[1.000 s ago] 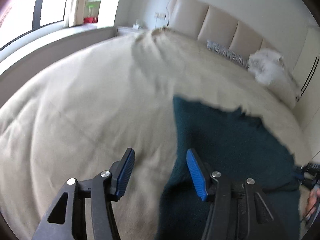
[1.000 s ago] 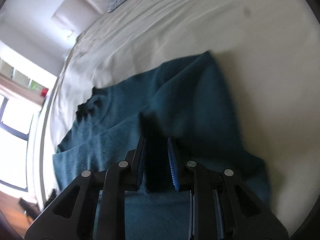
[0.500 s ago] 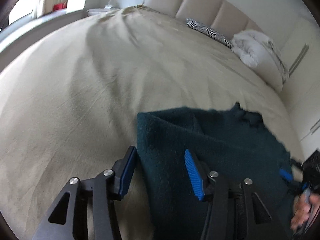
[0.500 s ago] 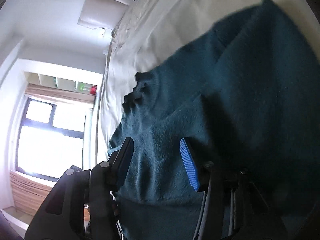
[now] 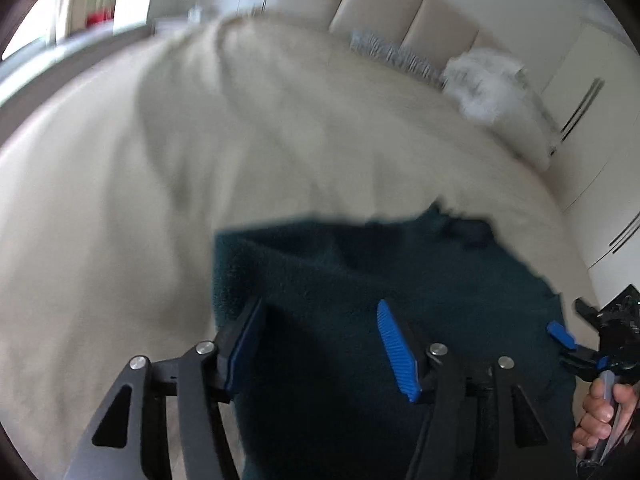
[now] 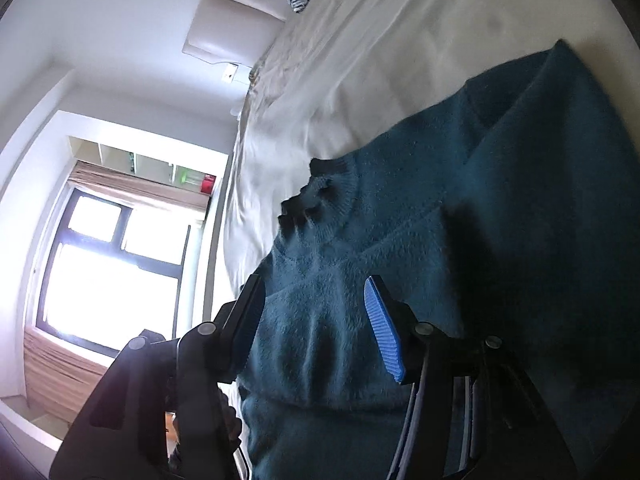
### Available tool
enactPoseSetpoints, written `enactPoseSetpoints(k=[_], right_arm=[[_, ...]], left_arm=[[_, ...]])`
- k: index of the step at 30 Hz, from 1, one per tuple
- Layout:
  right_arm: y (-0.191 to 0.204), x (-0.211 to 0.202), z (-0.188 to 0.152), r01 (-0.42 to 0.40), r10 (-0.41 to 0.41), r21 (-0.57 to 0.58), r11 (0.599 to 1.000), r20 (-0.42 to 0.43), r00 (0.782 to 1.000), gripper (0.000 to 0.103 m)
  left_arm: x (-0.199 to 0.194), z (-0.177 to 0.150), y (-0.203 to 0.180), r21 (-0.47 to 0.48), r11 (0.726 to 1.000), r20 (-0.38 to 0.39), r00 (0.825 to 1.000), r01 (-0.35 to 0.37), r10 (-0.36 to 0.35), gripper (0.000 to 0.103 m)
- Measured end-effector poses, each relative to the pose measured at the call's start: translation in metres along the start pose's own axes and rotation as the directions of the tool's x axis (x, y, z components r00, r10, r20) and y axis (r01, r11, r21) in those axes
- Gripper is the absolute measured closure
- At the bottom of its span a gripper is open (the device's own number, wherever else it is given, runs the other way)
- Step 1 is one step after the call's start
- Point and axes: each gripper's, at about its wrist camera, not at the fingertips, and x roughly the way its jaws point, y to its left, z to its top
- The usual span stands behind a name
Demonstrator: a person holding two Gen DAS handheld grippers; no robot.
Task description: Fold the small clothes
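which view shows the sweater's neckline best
The right wrist view: the ribbed neckline of the teal sweater is sharp and well lit there. In the left wrist view the sweater is dark and motion-blurred, its neckline only a vague notch at the far edge.

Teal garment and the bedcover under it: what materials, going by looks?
Teal garment: looks like fuzzy knit, wool or acrylic; matte nap, ribbed neckline. Bedcover: smooth woven fabric, probably cotton; cream, matte, fine soft creases. Fibre content can't be confirmed by sight.
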Motion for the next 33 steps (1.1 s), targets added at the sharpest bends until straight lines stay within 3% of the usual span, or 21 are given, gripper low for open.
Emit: enactPoseSetpoints(k=[3,8,9,13,17,21,25,33], right_arm=[[-0.020,0.011,-0.001,0.002,0.000,0.053,0.999,-0.025,1.000,0.051],[-0.020,-0.016,-0.027,-0.009,0.009,-0.007,1.000,-0.009,1.000,0.049],[-0.020,-0.027,-0.035,-0.006,0.006,-0.013,1.000,-0.002,1.000,0.049],[-0.028,-0.073,-0.064,0.021,-0.021,0.016,1.000,0.035,0.999,0.048],[-0.029,-0.140,-0.106,0.072,-0.070,-0.012,0.997,0.114,0.991,0.047],[-0.032,-0.187,-0.147,0.129,-0.124,-0.034,0.991,0.132,0.984,0.047],[-0.036,-0.215,-0.181,0.175,-0.168,-0.049,0.983,0.127,0.978,0.047],[-0.053,-0.245,-0.225,0.212,-0.208,-0.028,0.977,0.104,0.972,0.047]], left_arm=[[-0.008,-0.010,0.000,0.031,0.999,0.021,1.000,0.014,-0.015,0.042],[-0.036,-0.048,-0.003,0.107,0.994,0.030,0.999,0.015,-0.019,0.042],[-0.044,-0.056,-0.001,0.109,0.994,0.028,1.000,0.004,-0.007,0.036],[-0.078,-0.092,0.009,0.088,0.996,-0.004,1.000,0.028,-0.028,0.036],[-0.126,-0.138,0.019,0.038,0.996,-0.009,0.996,0.084,-0.084,0.029],[-0.155,-0.190,0.034,-0.028,0.993,-0.078,0.990,0.113,-0.115,0.029],[-0.182,-0.230,0.046,-0.065,0.987,-0.111,0.982,0.144,-0.151,0.029],[-0.203,-0.267,0.044,-0.057,0.985,-0.191,0.967,0.161,-0.169,0.031]])
